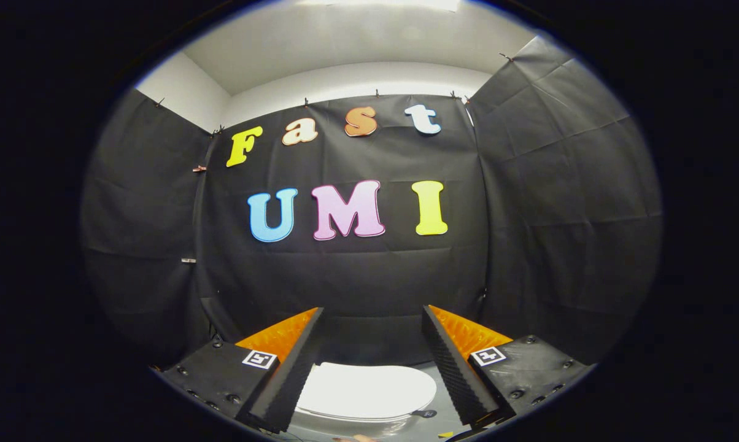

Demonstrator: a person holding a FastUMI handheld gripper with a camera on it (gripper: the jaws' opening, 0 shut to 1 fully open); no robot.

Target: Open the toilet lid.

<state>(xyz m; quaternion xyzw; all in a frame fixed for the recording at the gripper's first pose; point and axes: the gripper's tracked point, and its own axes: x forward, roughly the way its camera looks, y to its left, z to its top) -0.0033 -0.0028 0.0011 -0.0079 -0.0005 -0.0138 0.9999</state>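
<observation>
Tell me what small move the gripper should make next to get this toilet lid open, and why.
Probably lower the gripper toward the toilet lid. Its fingers stand wide apart and hold nothing, and they point at the booth wall, while the white lid lies closed below, seen between them and untouched.

I see my gripper (372, 319) held level, pointing straight ahead, with its two fingers spread wide apart and nothing pressed between them. The left finger (286, 368) runs forward as a dark ribbed pad with an orange outer face behind it, and the right finger (458, 368) mirrors it. Both tips are in free air, touching nothing. Each finger sits on a black bolted block that carries a small square black-and-white marker on its top face. The two pads angle slightly inward toward their tips, so the gap between them is a little narrower at the far end than at the base
</observation>
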